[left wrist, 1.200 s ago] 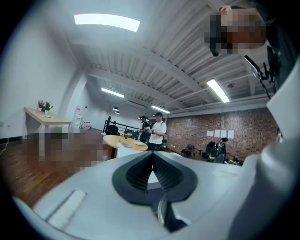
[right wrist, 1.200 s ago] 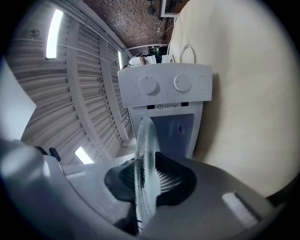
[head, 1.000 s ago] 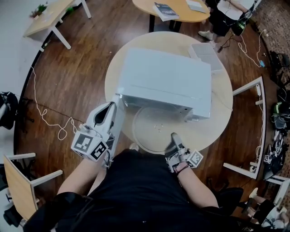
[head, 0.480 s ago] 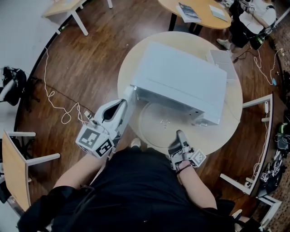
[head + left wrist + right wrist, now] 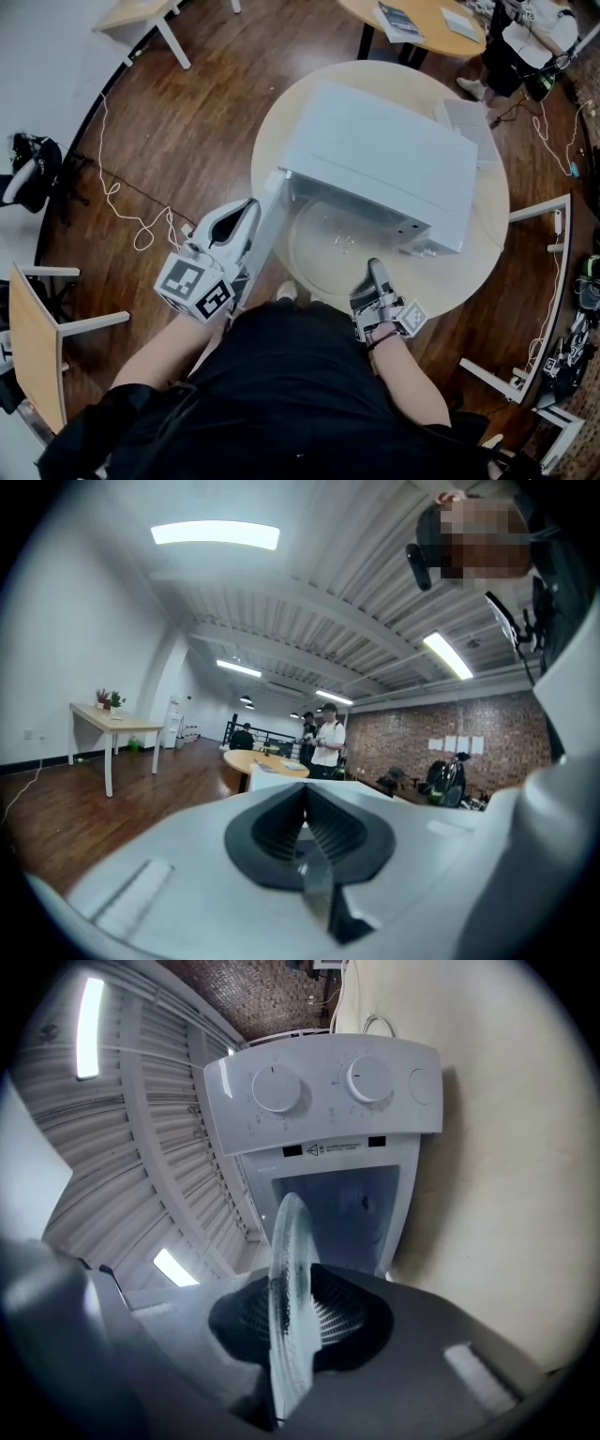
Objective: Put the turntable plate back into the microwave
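The turntable plate [image 5: 323, 262], clamped at its 5 o'clock rim by the narrow-set right gripper [image 5: 375, 270], has slid toward 12 o'clock, far edge now inside the microwave [image 5: 394, 159] mouth; seating remains. The left gripper [image 5: 246, 214], jaws together and empty, hangs at 9 o'clock

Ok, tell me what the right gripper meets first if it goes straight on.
The right gripper points the round clear glass plate at the white microwave's open cavity; it would probably meet the cavity's back wall first, depth unclear.
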The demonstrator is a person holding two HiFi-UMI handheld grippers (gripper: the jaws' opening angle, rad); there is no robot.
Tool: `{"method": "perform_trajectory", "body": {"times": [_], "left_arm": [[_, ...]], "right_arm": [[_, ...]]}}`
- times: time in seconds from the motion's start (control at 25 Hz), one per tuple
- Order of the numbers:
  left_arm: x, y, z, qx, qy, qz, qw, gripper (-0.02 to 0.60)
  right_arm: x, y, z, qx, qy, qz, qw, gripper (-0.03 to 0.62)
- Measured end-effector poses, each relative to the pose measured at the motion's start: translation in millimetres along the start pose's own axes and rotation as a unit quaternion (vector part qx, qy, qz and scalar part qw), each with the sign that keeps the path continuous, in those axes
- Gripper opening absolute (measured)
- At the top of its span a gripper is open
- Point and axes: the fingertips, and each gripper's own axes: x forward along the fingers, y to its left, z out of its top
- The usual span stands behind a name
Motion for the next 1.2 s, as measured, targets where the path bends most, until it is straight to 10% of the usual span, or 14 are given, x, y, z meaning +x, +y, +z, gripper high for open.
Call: {"method": "perform_trajectory", "body": {"times": [1.2], "left_arm": [[-21.4, -3.6, -7.0, 0.010, 0.013, 0.006, 0.9998, 0.006]], "right_arm": [[18.1, -14.5, 6.6, 0.012, -0.038, 0.009, 0.999, 0.044]]}}
